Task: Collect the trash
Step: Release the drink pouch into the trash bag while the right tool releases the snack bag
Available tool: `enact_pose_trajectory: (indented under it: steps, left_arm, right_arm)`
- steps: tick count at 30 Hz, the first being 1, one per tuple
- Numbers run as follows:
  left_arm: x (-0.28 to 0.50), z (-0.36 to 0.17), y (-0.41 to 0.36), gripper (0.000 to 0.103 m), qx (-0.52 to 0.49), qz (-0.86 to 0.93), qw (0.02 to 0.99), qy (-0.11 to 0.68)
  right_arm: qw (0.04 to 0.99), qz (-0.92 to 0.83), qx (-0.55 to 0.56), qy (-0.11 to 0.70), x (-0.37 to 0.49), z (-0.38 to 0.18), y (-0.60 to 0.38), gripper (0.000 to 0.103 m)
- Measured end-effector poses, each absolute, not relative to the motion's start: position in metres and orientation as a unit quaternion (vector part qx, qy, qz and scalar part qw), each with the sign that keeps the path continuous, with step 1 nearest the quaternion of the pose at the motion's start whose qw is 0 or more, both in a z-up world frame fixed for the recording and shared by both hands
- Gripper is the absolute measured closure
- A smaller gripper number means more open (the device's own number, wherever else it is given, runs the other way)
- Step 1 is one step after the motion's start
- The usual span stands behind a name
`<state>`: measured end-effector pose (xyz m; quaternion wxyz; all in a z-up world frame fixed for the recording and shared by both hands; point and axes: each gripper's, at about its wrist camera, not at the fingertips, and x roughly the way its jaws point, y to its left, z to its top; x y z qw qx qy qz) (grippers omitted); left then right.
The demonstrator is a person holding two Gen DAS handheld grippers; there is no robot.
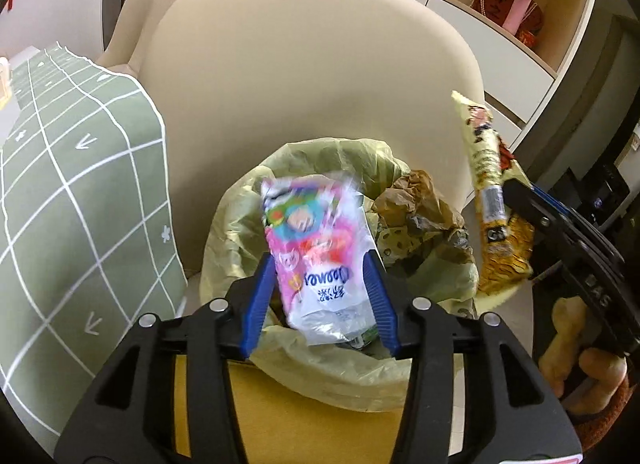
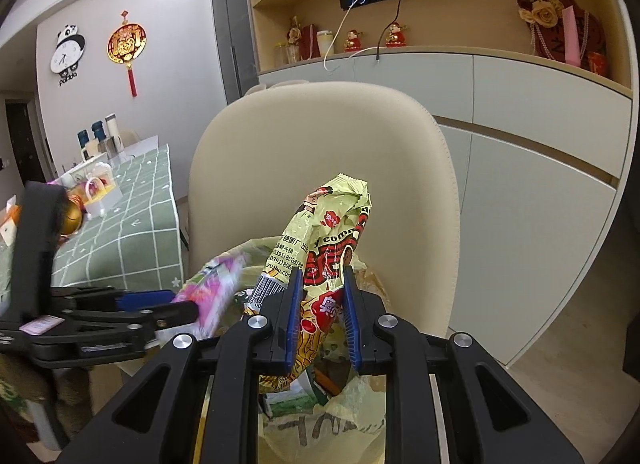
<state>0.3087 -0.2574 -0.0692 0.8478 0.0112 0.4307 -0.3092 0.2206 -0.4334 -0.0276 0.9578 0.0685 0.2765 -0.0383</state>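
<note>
The left gripper has its blue jaws spread, with a blurred pink-and-white plastic snack wrapper loose between them, directly above the bin lined with a pale green plastic bag. The right gripper pinches a crumpled yellow-green instant noodle packet upright over the same bin. A cream padded chair back rises behind, and a table with a green checked cloth is to the left.

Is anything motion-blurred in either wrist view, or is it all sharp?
Left wrist view: the pink-and-white plastic wrapper between the left claw fingers is smeared, the bin liner sharp. Right wrist view: that wrapper is also blurred; the yellow-green noodle packet in the right claw reads crisp.
</note>
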Motion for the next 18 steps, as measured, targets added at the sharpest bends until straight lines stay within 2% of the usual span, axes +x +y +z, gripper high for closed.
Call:
enact_pose_trajectory:
  steps: [14, 18]
  left_arm:
    - [0.307, -0.059, -0.243, 0.058, -0.02, -0.307, 0.855, 0.417]
    - [0.3, -0.048, -0.228, 0.058, -0.028, -0.299, 0.862, 0.408]
  right_arm:
    - [0.961, -0.039, 0.07, 0.266, 0.223, -0.034, -0.435, 0.083]
    - [0.967, -0.06, 0.019, 0.249, 0.234, -0.041, -0.42, 0.083]
